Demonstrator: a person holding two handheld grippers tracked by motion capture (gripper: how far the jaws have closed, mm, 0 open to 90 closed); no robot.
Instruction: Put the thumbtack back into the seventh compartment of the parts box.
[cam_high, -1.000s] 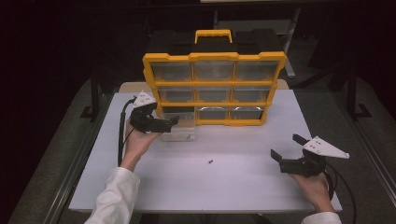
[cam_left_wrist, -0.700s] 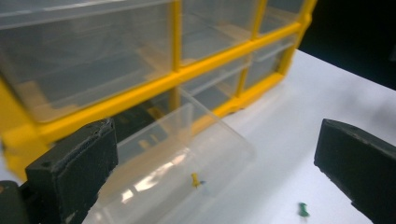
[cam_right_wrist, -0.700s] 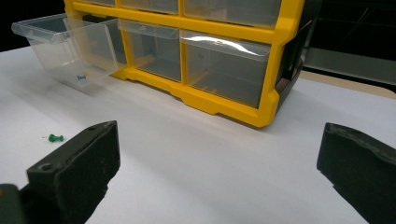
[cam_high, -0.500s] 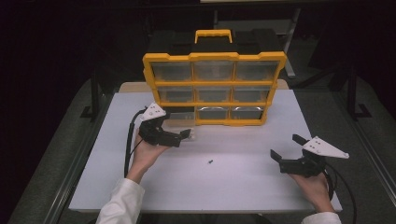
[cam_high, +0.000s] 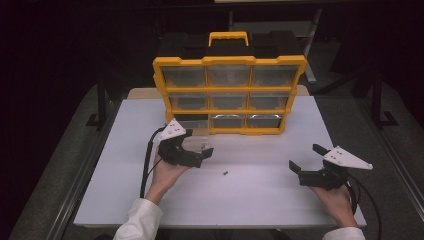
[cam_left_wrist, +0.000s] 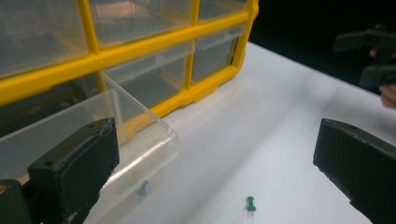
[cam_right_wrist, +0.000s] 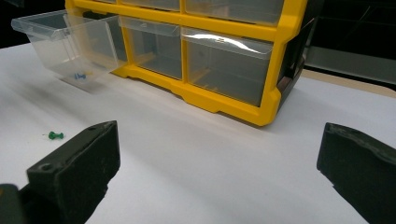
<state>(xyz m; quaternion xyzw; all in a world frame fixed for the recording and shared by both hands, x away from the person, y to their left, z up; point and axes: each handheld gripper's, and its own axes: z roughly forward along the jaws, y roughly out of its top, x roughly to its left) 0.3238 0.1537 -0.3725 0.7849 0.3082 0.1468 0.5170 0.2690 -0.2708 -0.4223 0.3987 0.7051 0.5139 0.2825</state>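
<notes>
High view: yellow organizer (cam_high: 229, 95) standing upright on white table (cam_high: 260, 200), clear drawer (cam_high: 196, 142) sitting pulled out at bottom-left slot. Left gripper (cam_high: 202, 153) hovering beside drawer, jaws spread, gripping nothing. Right gripper (cam_high: 306, 162) resting well apart, jaws spread, empty. Green pushpin (cam_left_wrist: 251, 204) lying on table; blue pushpin (cam_right_wrist: 80, 75) lying inside drawer.

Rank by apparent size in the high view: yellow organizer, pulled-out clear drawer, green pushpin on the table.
1. Yellow organizer, by far the largest.
2. Clear drawer, partly hidden behind the left claw.
3. Green pushpin, a tiny speck.
</notes>
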